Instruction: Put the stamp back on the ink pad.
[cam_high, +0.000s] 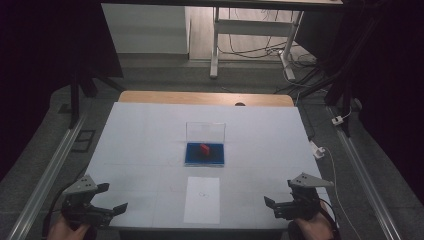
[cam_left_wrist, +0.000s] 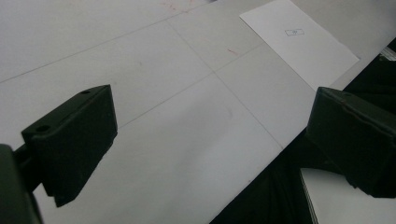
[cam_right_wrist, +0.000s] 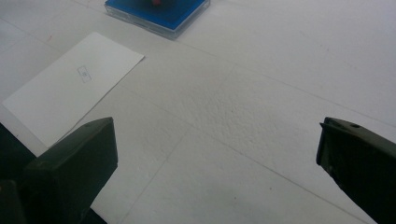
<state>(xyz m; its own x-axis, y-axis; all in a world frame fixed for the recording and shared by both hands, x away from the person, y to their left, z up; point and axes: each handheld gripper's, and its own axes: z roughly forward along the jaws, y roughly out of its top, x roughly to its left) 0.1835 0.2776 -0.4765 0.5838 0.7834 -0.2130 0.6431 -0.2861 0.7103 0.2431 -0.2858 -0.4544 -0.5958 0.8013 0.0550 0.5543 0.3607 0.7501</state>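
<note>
- One white tabletop (cam_high: 150, 140), grid-lined, carries everything.
- One sheet of white paper (cam_high: 202, 199) lies flat at the near edge, between the two claws, with a small printed mark in its middle; looks thin and floppy, best pinched at an edge.
- One clear case (cam_high: 205, 145) sits mid-tabletop just beyond the paper, lid standing upright, blue base flat. Probably stiff, light, slick plastic; take it by the base's side edges, not the lid.
- One small red thing (cam_high: 204, 149) rests on the blue base; too small to identify. Likely light, wants a gentle pinch across its sides.
- Left claw (cam_high: 111, 198) is at the near left corner, jaws wide apart, holding nothing.
- Right claw (cam_high: 272, 206) is at the near right corner, jaws wide apart, holding nothing. Both are well apart from the case.
</note>
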